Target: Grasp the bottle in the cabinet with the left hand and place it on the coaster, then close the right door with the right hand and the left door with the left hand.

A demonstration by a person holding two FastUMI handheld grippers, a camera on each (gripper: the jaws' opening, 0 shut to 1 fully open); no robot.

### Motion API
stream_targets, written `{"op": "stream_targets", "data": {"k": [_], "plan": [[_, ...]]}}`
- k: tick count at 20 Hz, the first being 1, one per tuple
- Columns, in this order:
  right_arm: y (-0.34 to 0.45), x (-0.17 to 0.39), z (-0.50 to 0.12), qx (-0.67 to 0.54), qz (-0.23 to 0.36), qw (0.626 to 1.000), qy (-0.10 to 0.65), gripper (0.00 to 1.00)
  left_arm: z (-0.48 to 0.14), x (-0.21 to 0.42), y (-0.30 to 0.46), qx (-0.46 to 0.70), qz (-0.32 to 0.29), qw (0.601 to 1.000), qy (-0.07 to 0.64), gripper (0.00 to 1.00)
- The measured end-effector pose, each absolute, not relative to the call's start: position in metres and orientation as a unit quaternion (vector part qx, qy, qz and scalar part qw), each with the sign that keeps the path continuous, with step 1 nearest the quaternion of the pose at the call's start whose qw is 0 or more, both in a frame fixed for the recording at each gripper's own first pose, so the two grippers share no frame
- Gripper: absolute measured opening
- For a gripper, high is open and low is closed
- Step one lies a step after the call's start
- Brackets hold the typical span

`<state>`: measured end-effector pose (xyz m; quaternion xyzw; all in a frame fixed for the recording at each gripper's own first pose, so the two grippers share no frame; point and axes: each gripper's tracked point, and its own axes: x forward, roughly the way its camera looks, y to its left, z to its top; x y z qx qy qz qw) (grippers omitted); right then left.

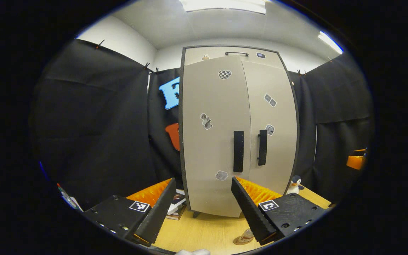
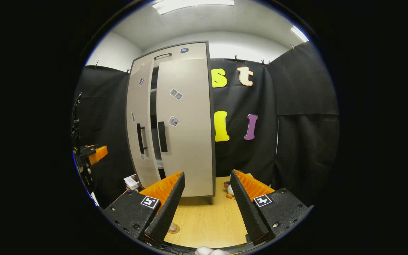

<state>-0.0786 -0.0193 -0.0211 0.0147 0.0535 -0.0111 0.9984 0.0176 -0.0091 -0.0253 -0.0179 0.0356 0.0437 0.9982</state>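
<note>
A: Left gripper view first: our left tool [image 1: 197,209] is released and holds nothing, pointing at the cabinet [image 1: 237,131]. From here the left door [image 1: 213,134] and right door [image 1: 271,131] look shut or nearly so. Where is the bottle?

B: We make out something like its base on a coaster [image 1: 243,239] on the bench [image 1: 204,232], low and just beside the tool's right finger [image 1: 250,209]. We judge a careless sweep could tip it.

A: Right gripper view?

B: Our right tool [image 2: 207,205] is also released and empty, well apart from the cabinet [image 2: 175,117]. A dark gap shows between the doors, so we judge the closing unfinished. A coaster-like disc [image 2: 173,228] sits just beside the left finger [image 2: 165,209].

A: Risk?

B: Pushing off-centre could leave a door ajar.
</note>
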Motion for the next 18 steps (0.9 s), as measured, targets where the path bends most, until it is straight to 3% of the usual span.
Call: {"op": "stream_targets", "data": {"k": [18], "plan": [[0.003,-0.074,-0.013,0.003,0.014,0.999,0.036,0.80,-0.018,-0.003,0.000,-0.008,0.007,1.000,0.024,0.96]]}}
